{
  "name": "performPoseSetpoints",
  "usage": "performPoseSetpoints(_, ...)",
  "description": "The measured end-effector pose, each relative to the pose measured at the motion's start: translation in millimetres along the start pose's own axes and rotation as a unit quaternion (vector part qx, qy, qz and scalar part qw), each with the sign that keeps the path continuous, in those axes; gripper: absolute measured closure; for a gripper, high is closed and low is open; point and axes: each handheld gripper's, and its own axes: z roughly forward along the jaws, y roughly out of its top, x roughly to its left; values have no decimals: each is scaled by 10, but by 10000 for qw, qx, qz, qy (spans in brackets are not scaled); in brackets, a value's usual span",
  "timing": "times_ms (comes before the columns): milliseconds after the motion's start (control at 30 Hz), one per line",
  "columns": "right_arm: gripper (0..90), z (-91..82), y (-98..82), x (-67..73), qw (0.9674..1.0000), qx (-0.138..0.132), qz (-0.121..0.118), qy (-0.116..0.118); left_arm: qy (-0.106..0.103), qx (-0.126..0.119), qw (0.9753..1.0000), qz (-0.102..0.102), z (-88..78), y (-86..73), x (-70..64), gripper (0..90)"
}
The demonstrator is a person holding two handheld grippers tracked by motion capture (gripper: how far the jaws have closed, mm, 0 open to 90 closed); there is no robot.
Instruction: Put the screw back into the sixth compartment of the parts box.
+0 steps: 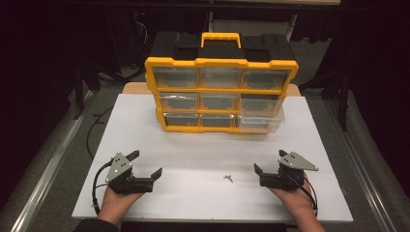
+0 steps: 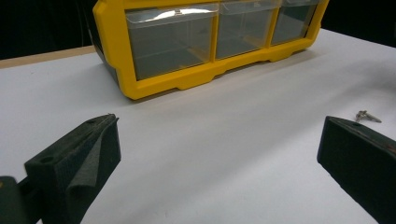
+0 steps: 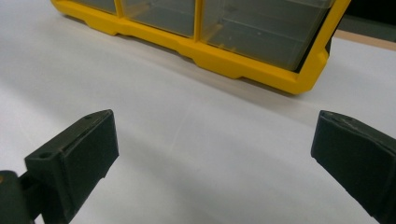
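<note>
My right gripper (image 1: 267, 162) sits low over the white board (image 1: 193, 159) at its near right, jaws spread wide with nothing between them; in the right gripper view the two black pads frame bare white surface. My left gripper (image 1: 146, 163) mirrors it at the near left, jaws just as wide apart and empty. Between the two, nearer my right one but clear of both, a small metal screw (image 1: 228, 178) lies loose on the board; in the left gripper view I see it just beyond the right-hand jaw, not touching it. Farther out, at the board's far edge, stands the yellow organizer (image 1: 220, 90), upright, with three rows of three clear drawers and a yellow handle (image 1: 221, 38) on its black top. The bottom right drawer (image 1: 259, 122) stands pulled out a little past the frame.
</note>
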Motion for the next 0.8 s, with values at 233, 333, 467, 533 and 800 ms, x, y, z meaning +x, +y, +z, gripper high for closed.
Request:
performPoseSetpoints(233, 49, 15, -3, -18, 9997, 225, 64, -69, -71, -61, 10000, 27, -20, 20, -30, 0)
performPoseSetpoints(333, 58, 43, -18, -34, 9991, 394, 98, -82, -84, -98, 9999, -45, -28, 15, -21, 0)
performPoseSetpoints(467, 58, 70, -38, -47, 9978, 653, 97, -87, -106, -176, 9997, -125, -43, 27, -2, 0)
performPoseSetpoints(533, 59, 73, -43, -46, 9966, 809, 159, -84, -131, -193, 9996, -125, -37, 33, -8, 1)
performPoseSetpoints(800, 75, 108, -57, -63, 9918, 1262, 176, -43, -189, -90, 9997, -85, -39, 40, -19, 1)
